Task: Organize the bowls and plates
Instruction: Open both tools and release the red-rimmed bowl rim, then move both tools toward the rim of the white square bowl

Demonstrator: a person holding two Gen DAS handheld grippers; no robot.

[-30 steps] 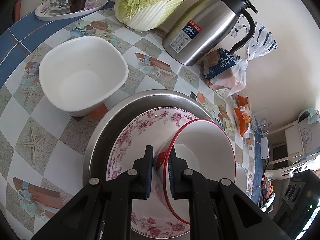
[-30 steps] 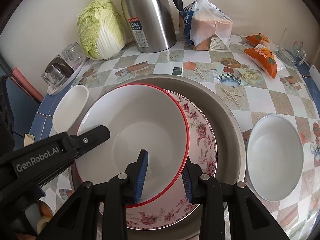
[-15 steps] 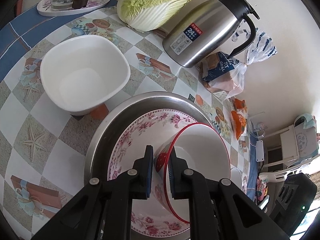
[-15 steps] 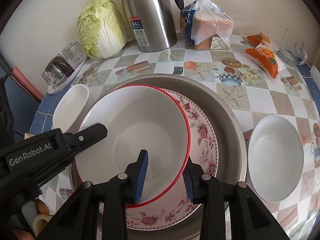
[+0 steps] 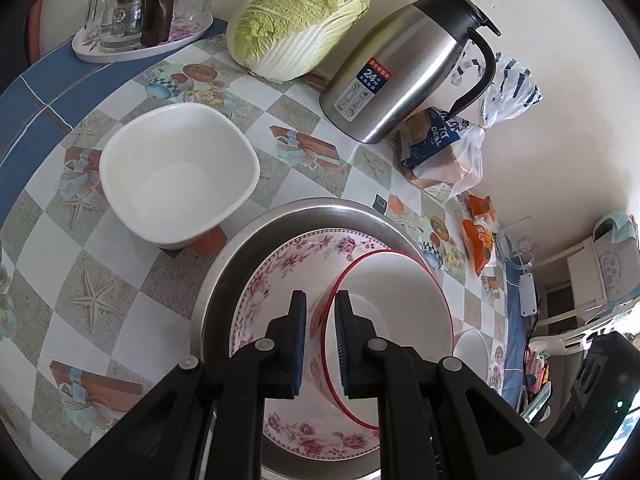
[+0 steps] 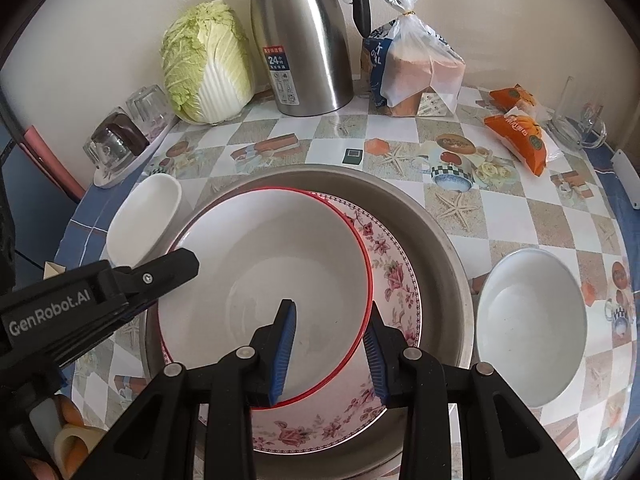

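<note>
Two black grippers with ribbed blue pads worked over a wide, round, brushed-steel basin (image 6: 436, 236) on the glossy checkered tablecloth (image 5: 120, 280). Inside the basin lay a shallow porcelain plate with a pink floral border (image 6: 394, 280), and on it, tilted, sat a smooth white bowl with a thin red rim (image 6: 280, 264).

The left gripper (image 5: 321, 332) was clamped on the near wall of that red-rimmed bowl (image 5: 392, 300), one pad inside and one outside, the rim pinched between them. The right gripper (image 6: 329, 344) stood with its jaws partly apart, straddling the bowl's rim on the opposite side; whether its pads actually pressed the wall was hard to judge from this angle, though a gap seemed visible at each pad.

Beside the basin, a deep, matte white bowl with a rounded-square mouth (image 5: 178, 176) rested on one side, and a plain round white bowl (image 6: 532, 332) on the other, both apart from the basin's edge or just beside it.

Against the wall stood a crinkled napa cabbage (image 5: 300, 20), a cylindrical stainless jug with a black handle (image 5: 404, 76), and a clear plastic bag of sliced bread (image 6: 416, 68).
</note>
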